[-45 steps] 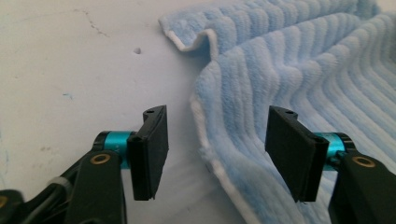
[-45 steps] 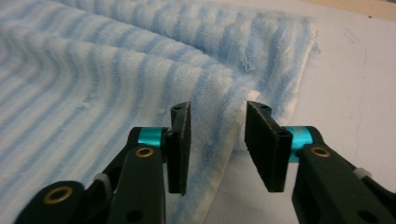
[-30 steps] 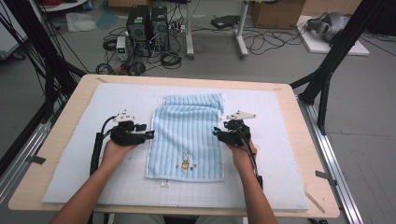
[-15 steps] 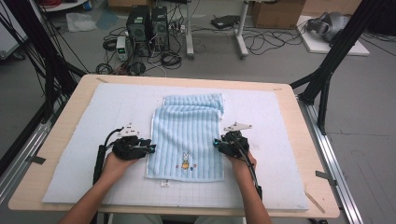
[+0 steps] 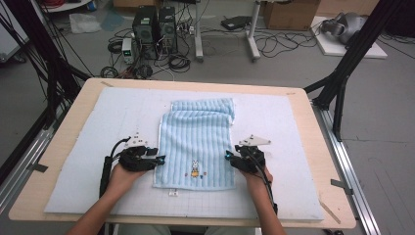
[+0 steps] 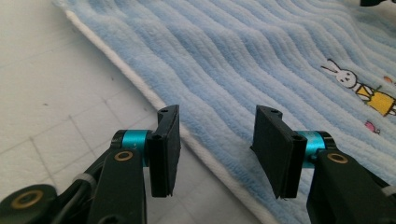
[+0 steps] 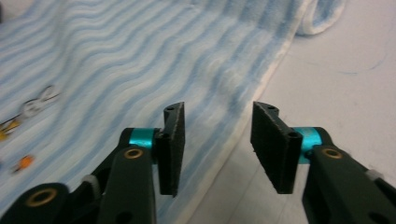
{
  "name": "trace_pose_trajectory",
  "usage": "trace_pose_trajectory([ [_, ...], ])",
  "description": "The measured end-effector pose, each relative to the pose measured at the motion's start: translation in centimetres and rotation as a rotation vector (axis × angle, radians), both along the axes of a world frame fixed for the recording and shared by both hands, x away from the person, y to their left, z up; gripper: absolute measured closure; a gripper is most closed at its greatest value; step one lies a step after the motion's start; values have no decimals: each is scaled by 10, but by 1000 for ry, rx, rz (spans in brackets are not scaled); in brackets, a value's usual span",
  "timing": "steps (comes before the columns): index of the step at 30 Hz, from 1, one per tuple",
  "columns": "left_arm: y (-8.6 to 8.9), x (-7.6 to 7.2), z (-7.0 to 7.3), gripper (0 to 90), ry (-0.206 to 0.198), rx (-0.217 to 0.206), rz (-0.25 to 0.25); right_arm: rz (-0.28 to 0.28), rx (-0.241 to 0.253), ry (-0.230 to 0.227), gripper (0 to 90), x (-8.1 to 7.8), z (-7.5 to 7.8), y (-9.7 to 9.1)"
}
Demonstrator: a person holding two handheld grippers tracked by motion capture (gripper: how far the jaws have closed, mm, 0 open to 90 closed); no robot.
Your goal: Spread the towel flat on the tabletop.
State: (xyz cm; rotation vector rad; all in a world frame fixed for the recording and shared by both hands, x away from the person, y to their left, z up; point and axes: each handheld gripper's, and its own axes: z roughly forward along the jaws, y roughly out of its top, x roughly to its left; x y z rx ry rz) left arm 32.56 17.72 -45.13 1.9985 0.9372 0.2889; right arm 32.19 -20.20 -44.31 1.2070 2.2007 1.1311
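Observation:
A light blue ribbed towel [image 5: 195, 142] with a small rabbit print [image 5: 195, 169] lies flat on the white gridded mat [image 5: 88, 147], its far end folded over. My left gripper [image 5: 159, 160] sits at the towel's left edge near the front, open, jaws astride the white hem [image 6: 205, 149]. At the towel's right edge my right gripper [image 5: 228, 157] is open too, with the hem [image 7: 233, 140] between its jaws. The rabbit print [image 6: 355, 86] appears ahead of the left jaws. Neither gripper holds anything.
The mat covers a wooden table [image 5: 323, 147]. A small white tag [image 5: 172, 193] lies on the mat just in front of the towel. Beyond the table, computer cases [image 5: 155, 27] and cables sit on the floor; black frame legs [image 5: 342, 73] stand at the right.
Both grippers have slid toward the person along the towel's side edges, from mid-length to near its front corners. The towel has stayed flat.

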Motion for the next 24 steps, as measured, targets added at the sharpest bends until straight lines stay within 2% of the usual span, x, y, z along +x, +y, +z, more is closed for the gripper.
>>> trace_pose_trajectory([
  [2,-2,-2,0,515,-10,14,-3,27,3,-2,431,-6,3,-1],
  [3,-3,-3,0,519,-8,10,-3,23,-1,0,412,-10,4,-1],
  [6,-4,-5,0,551,-12,17,-11,30,29,12,403,-18,6,-2],
  [8,-5,-6,0,589,-14,35,-8,39,19,24,411,-23,6,-2],
  [12,-8,-8,0,663,-36,72,8,70,10,51,512,-29,3,-2],
  [13,-7,-8,0,713,-37,74,1,77,7,59,528,-29,2,-1],
  [14,-7,-8,0,808,-32,64,-12,86,-1,62,554,-29,1,-1],
  [15,-7,-9,0,839,-33,64,-14,91,-8,64,560,-29,0,-1],
  [19,-6,-9,1,863,-2,44,-2,97,-11,81,642,-28,-5,0],
  [20,-5,-9,1,864,0,39,-4,100,-20,70,673,-28,-6,0],
  [24,-3,-12,0,865,10,24,-2,105,-35,66,845,-30,-5,0],
])
